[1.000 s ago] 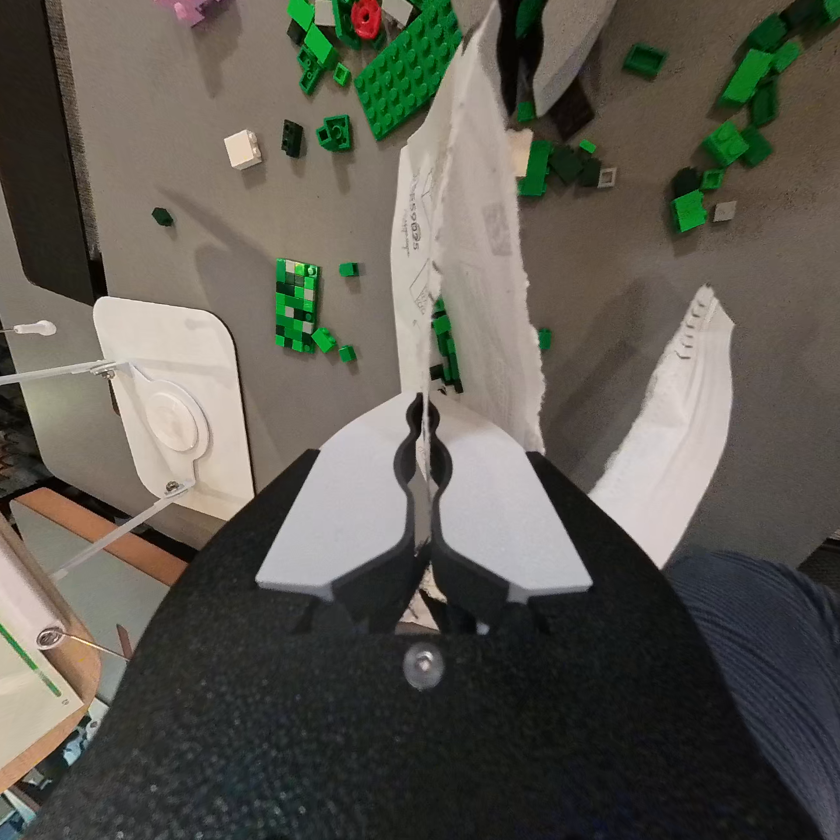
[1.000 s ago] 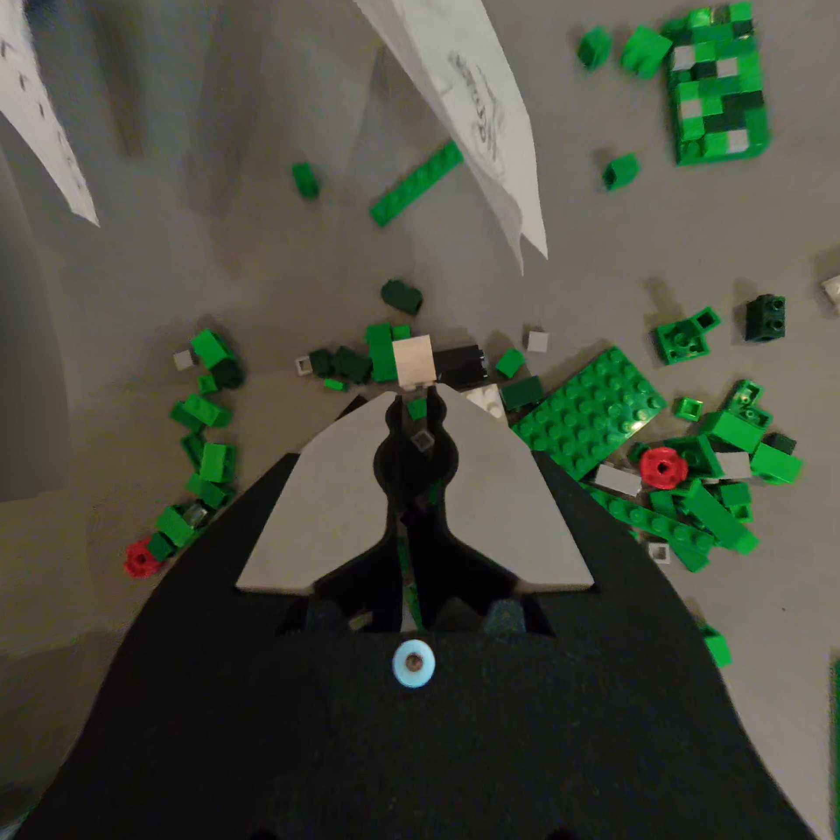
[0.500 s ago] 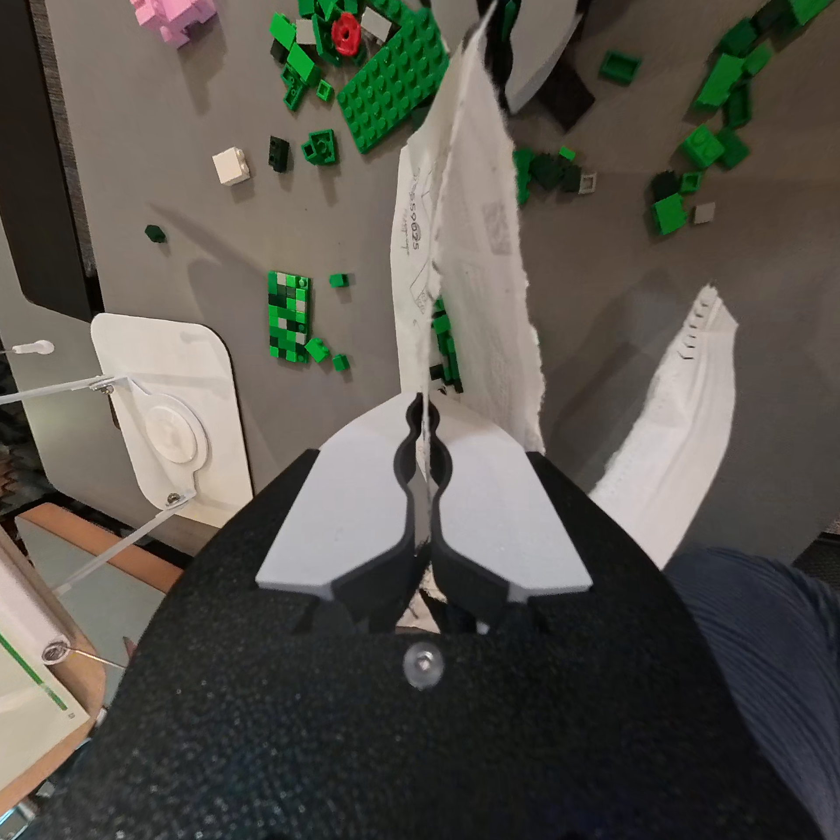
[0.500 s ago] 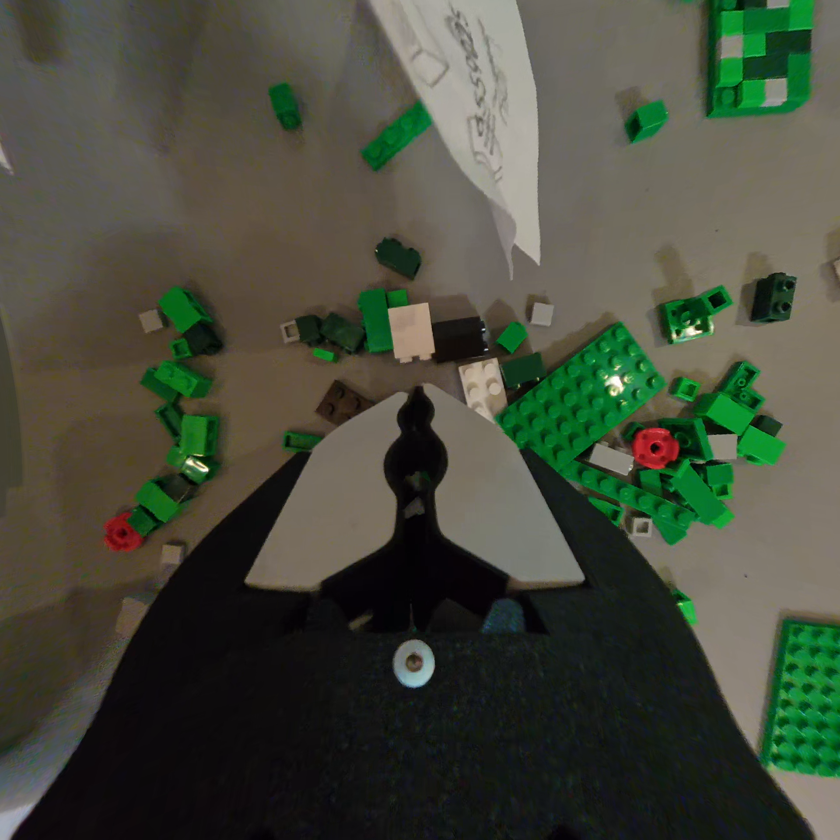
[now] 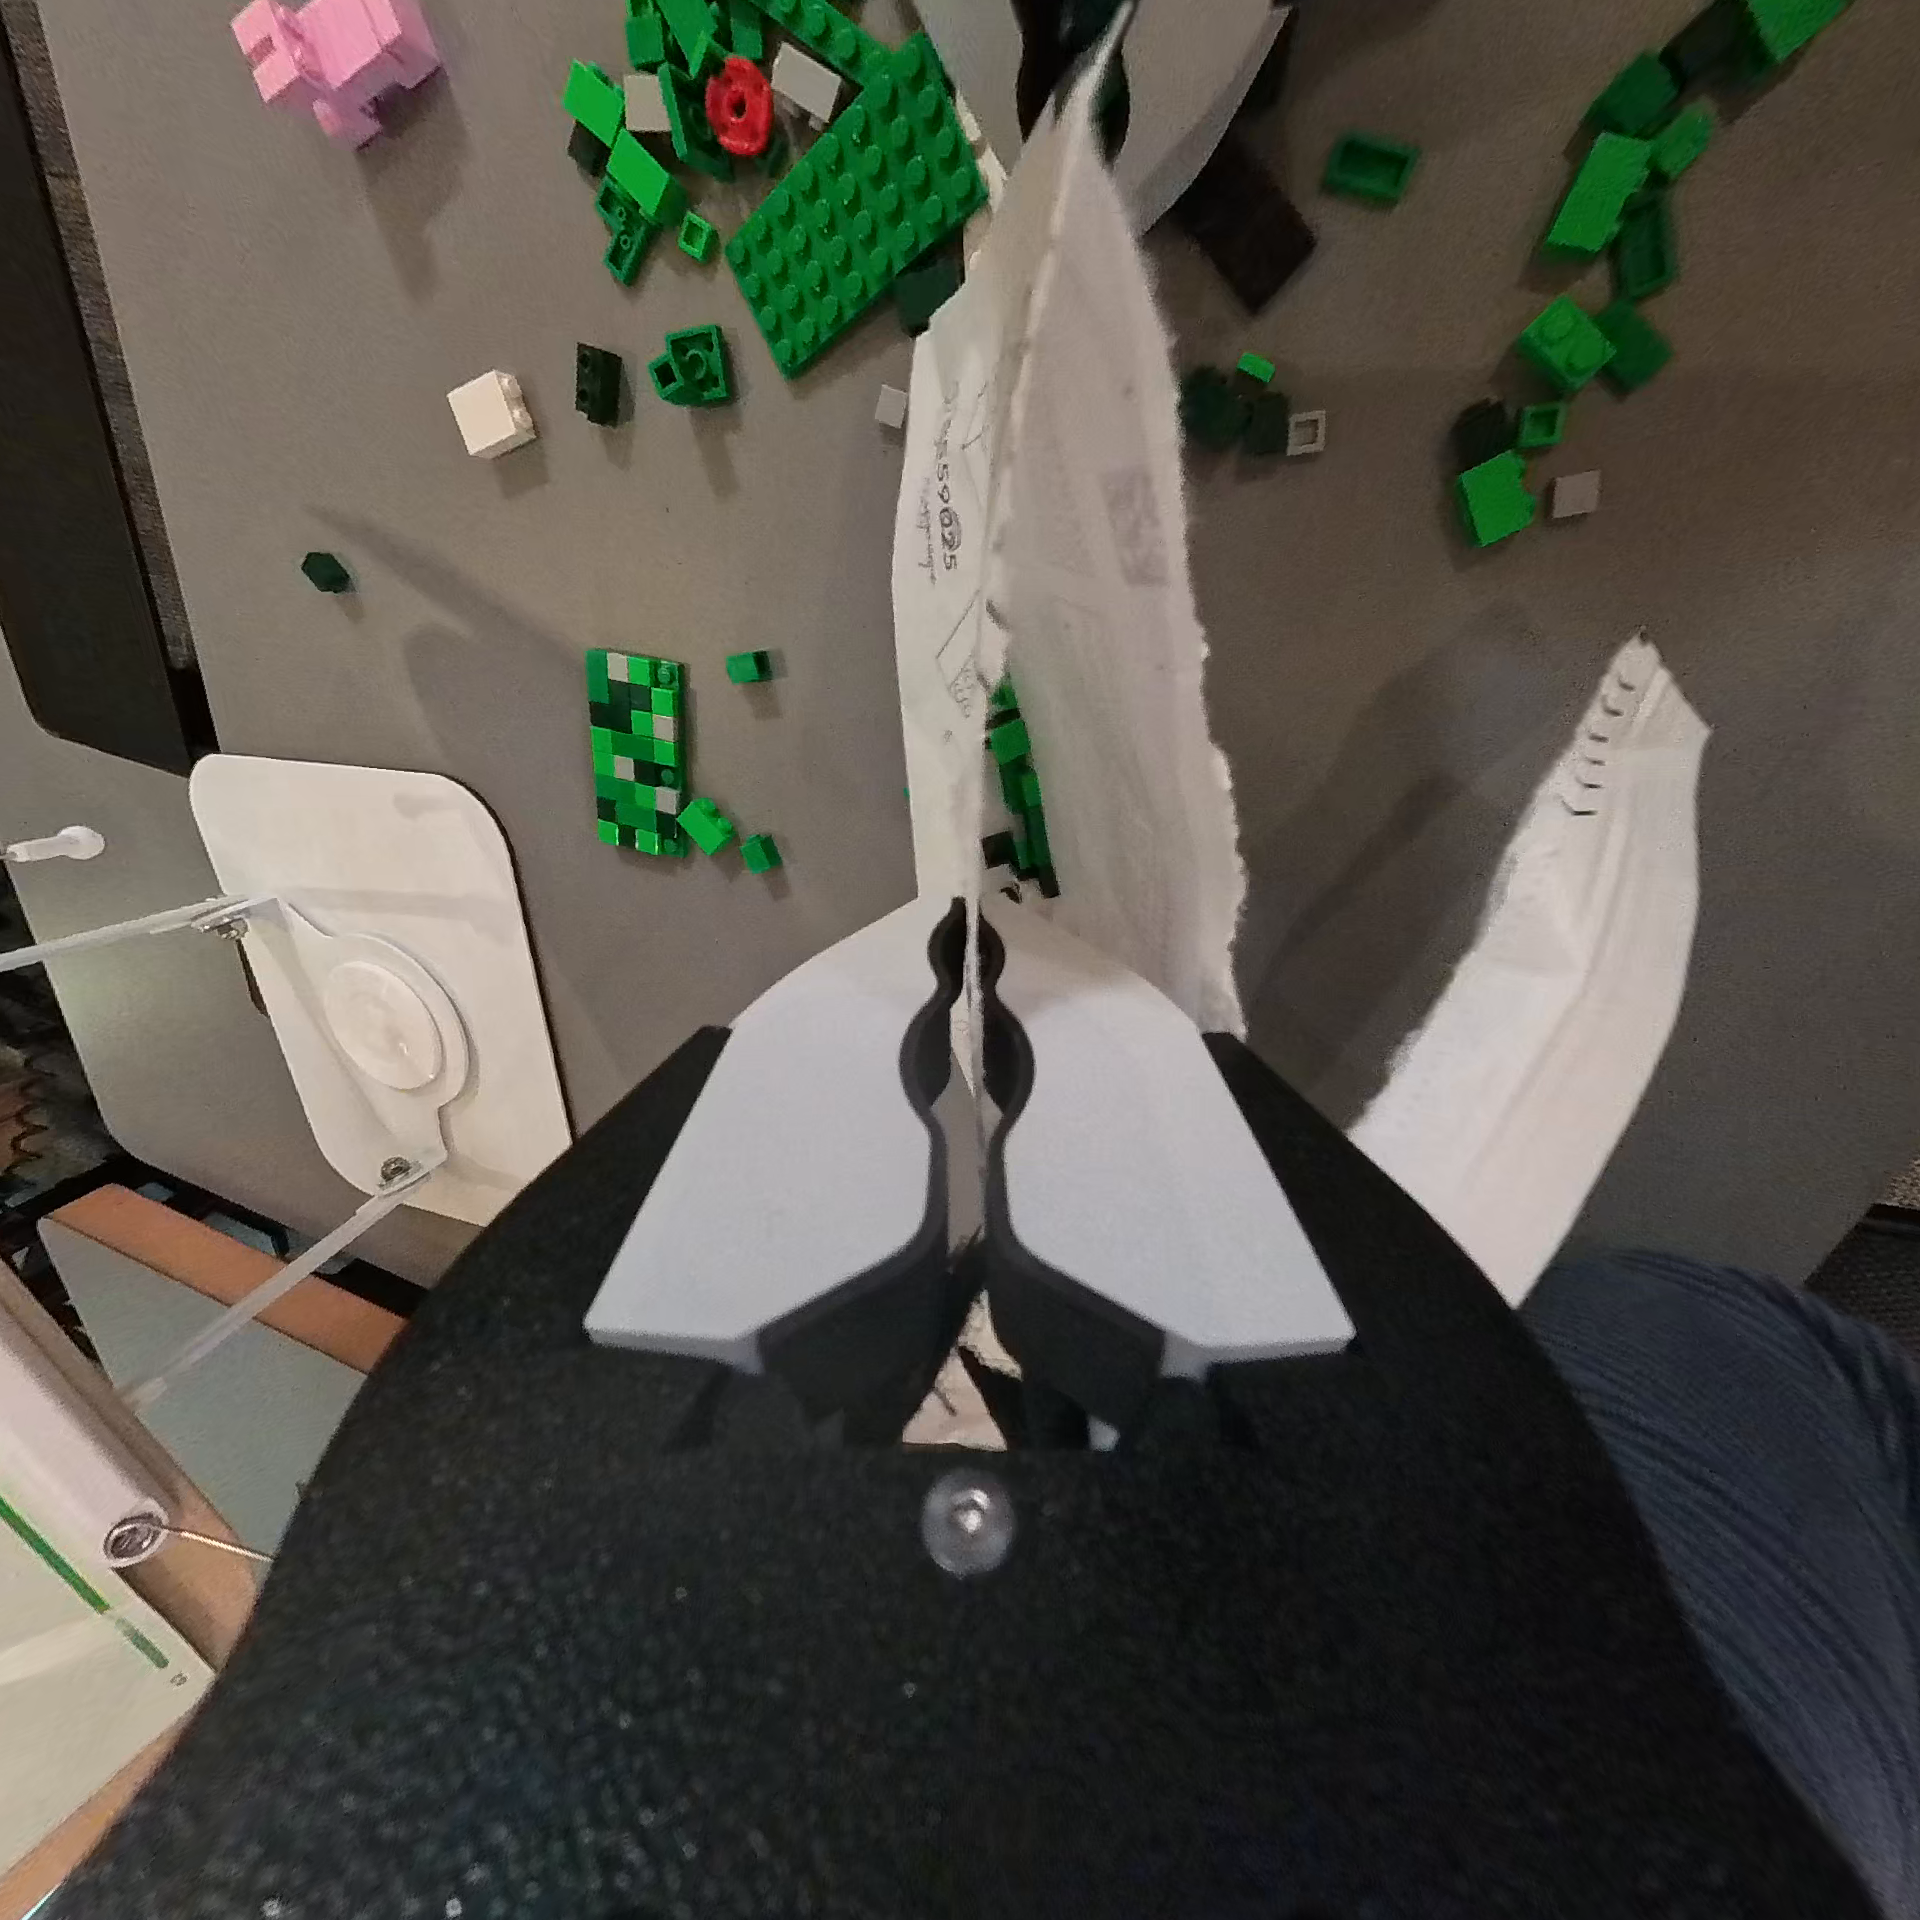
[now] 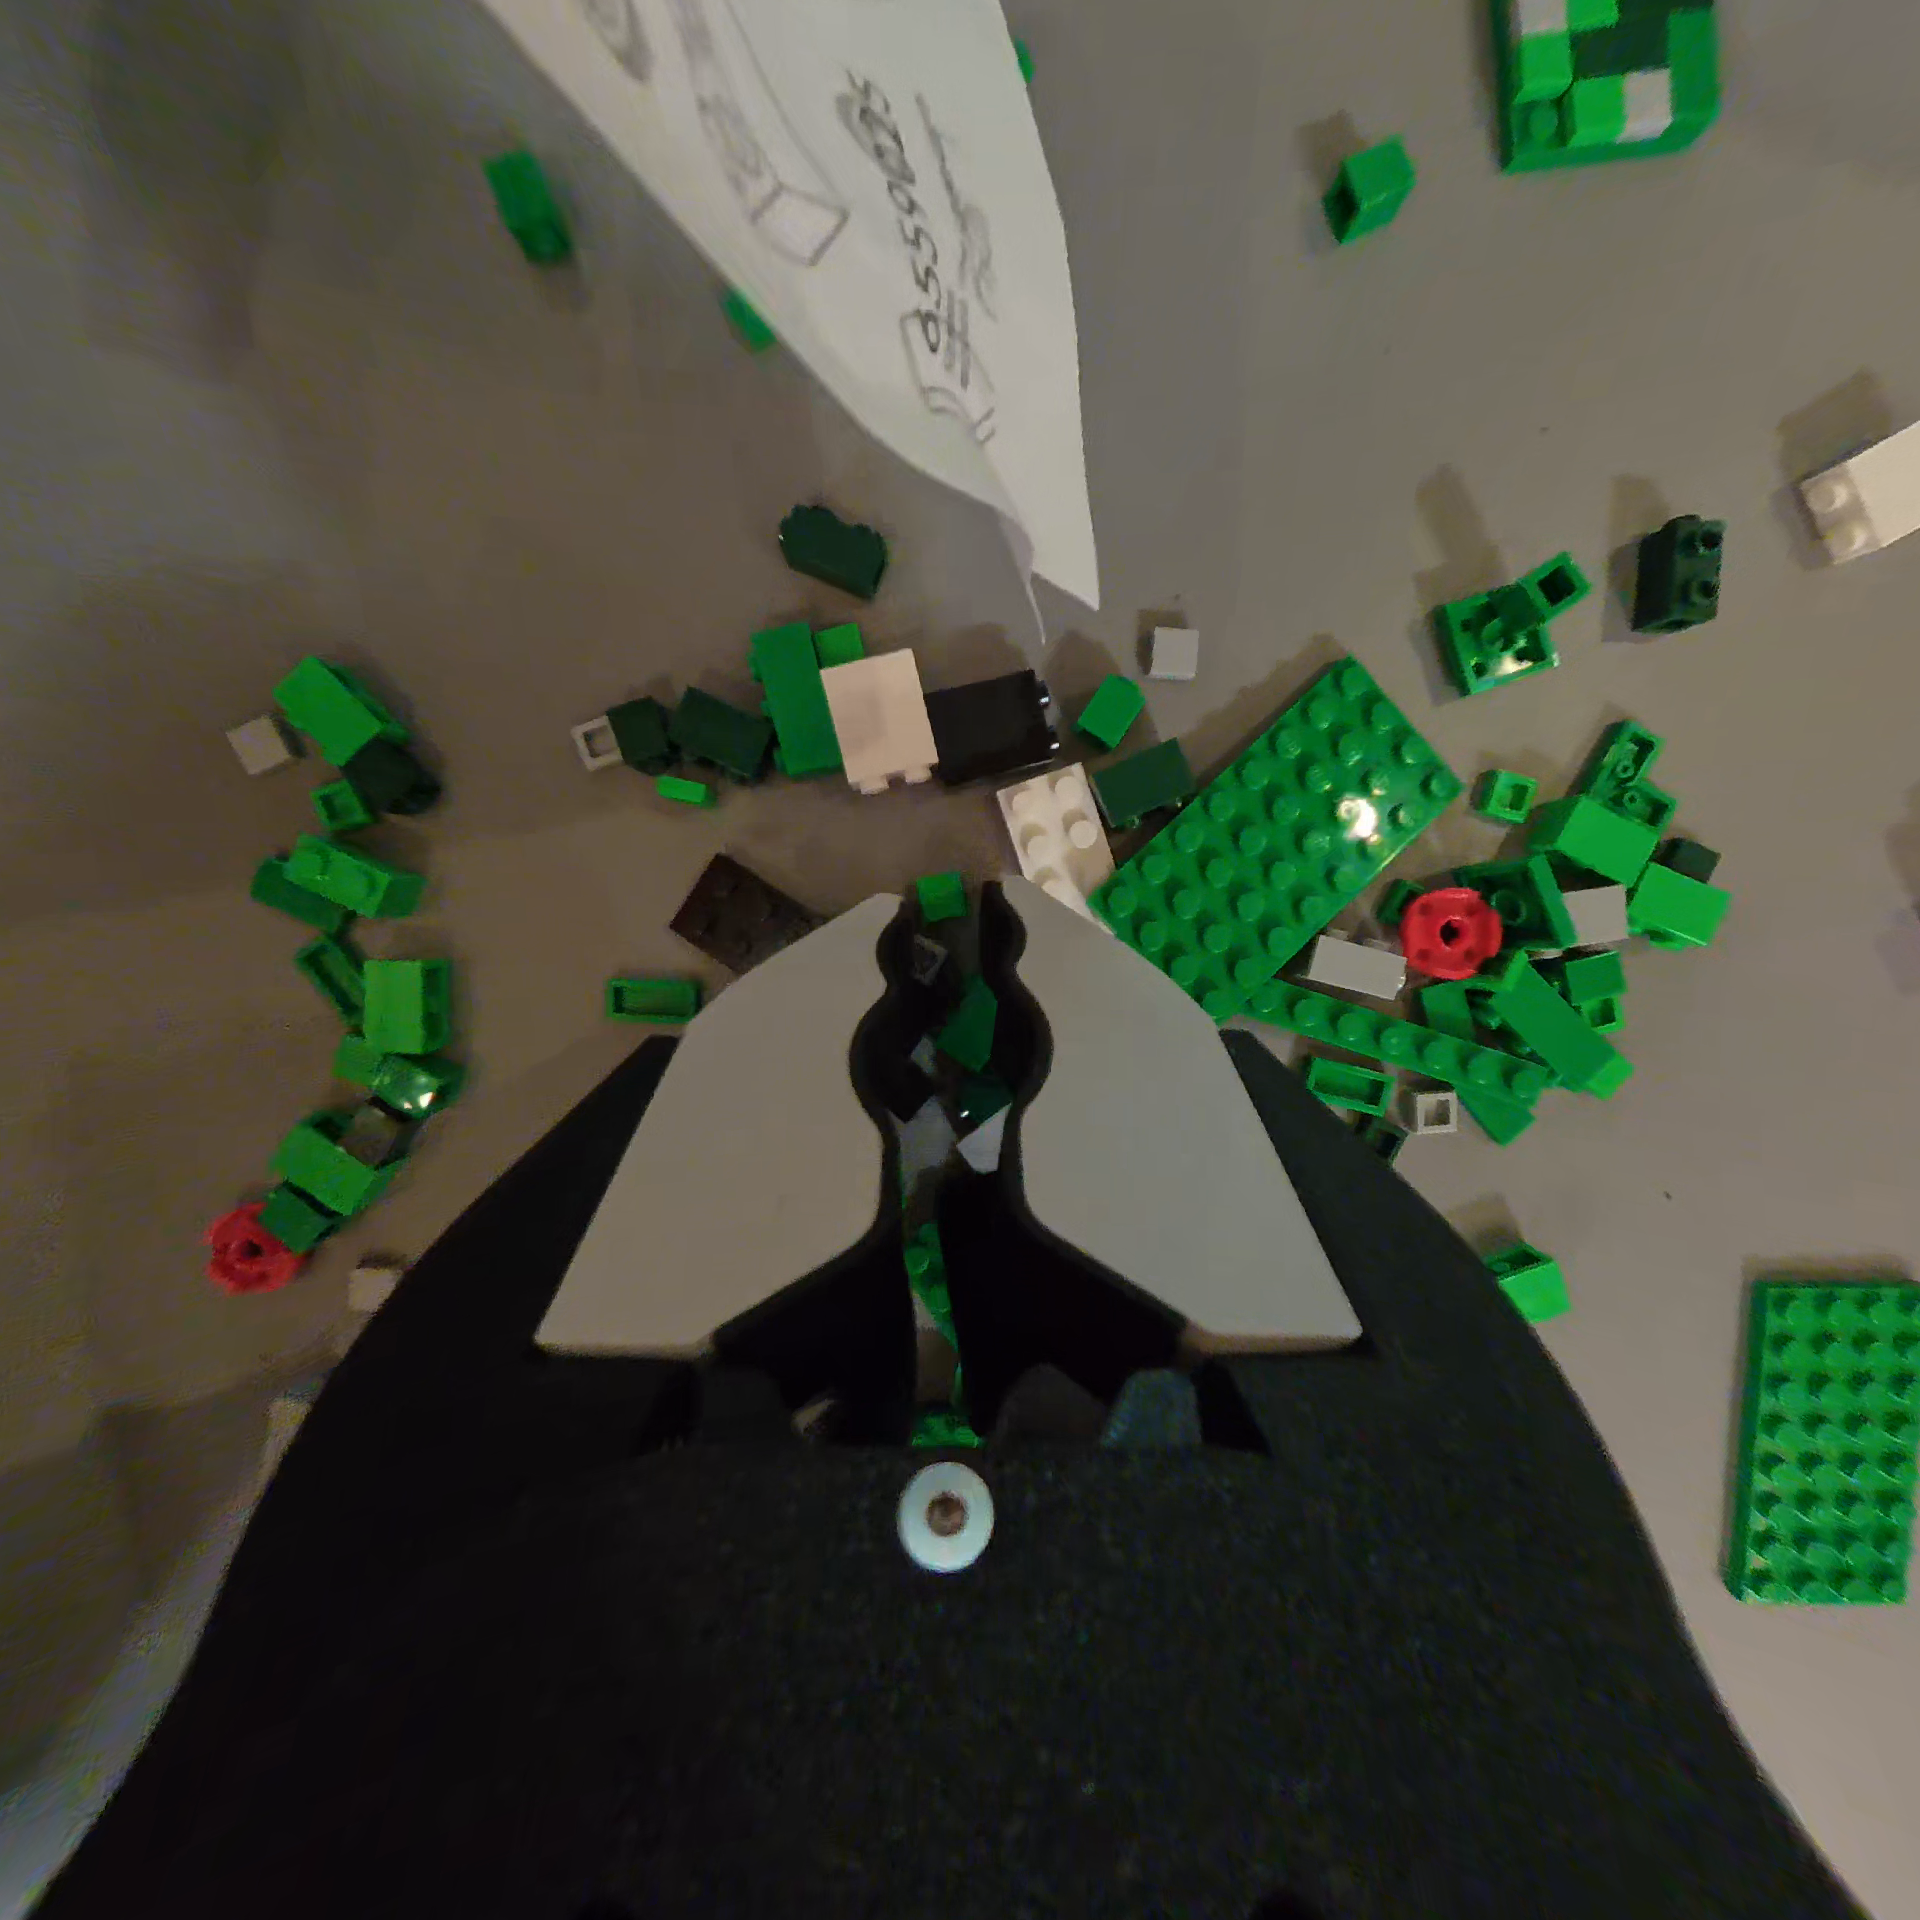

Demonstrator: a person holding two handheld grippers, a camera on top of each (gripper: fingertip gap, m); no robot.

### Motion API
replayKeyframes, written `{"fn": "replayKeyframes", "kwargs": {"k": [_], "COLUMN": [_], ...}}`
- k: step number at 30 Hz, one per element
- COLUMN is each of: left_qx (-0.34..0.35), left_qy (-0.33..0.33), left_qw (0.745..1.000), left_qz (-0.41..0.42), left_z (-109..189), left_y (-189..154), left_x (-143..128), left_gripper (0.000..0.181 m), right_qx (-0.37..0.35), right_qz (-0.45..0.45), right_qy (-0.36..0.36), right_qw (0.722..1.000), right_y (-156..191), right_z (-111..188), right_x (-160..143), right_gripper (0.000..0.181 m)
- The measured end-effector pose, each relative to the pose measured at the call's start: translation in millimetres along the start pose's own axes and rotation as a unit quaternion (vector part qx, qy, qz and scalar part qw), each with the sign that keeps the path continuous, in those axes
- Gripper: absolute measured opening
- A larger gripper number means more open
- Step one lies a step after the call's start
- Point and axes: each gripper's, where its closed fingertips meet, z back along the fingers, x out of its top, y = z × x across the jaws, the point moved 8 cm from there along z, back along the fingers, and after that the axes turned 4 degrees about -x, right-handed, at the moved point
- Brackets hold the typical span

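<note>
- The left gripper is clamped on the torn white paper bag, whose thin edge runs down the slot between the two grey fingers; the bag hangs in the air above the grey tabletop.
- The bag's ragged right edge hangs free. A second torn white paper piece curls up beside it, apart from the fingers.
- The right gripper hovers low over scattered bricks with its jaws a narrow way apart. Small green pieces show through the gap; whether it grips any I cannot tell.
- Just past its tips lie a small green brick, a white studded brick and a dark plate; the large green baseplate sits just beside the right finger.
- Bare tabletop opens to the left of the right gripper, between two brick clusters.
- Only the left wrist view shows the pink brick figure, the green pixel-pattern block, a white mounting plate at the table's edge, and a dark blue sleeve.
- Only the right wrist view shows a second green baseplate and two red round pieces.
</note>
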Motion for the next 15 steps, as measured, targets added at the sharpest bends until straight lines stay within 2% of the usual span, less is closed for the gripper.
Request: {"fn": "replayKeyframes", "kwargs": {"k": [5,8,10,12,15], "left_qx": [0.000,-0.001,-0.004,-0.006,-0.011], "left_qy": [-0.001,-0.001,0.001,0.002,0.008], "left_qw": [1.000,1.000,1.000,1.000,1.000], "left_qz": [0.001,0.003,0.007,0.011,0.017], "left_z": [1,0,-1,-2,-5], "left_y": [0,0,1,3,5], "left_x": [0,-1,-2,-2,-2], "left_gripper": [0.000,0.000,0.000,0.000,0.000], "right_qx": [0.016,0.000,-0.007,-0.021,-0.066], "right_qz": [0.002,0.018,0.016,0.019,0.047], "right_qy": [0.023,0.018,-0.046,-0.140,-0.281], "right_qw": [1.000,1.000,0.999,0.990,0.956], "right_y": [0,3,12,27,55], "right_z": [-1,4,23,52,92], "right_x": [4,6,16,29,52], "right_gripper": [0.008,0.008,0.007,0.007,0.007]}}
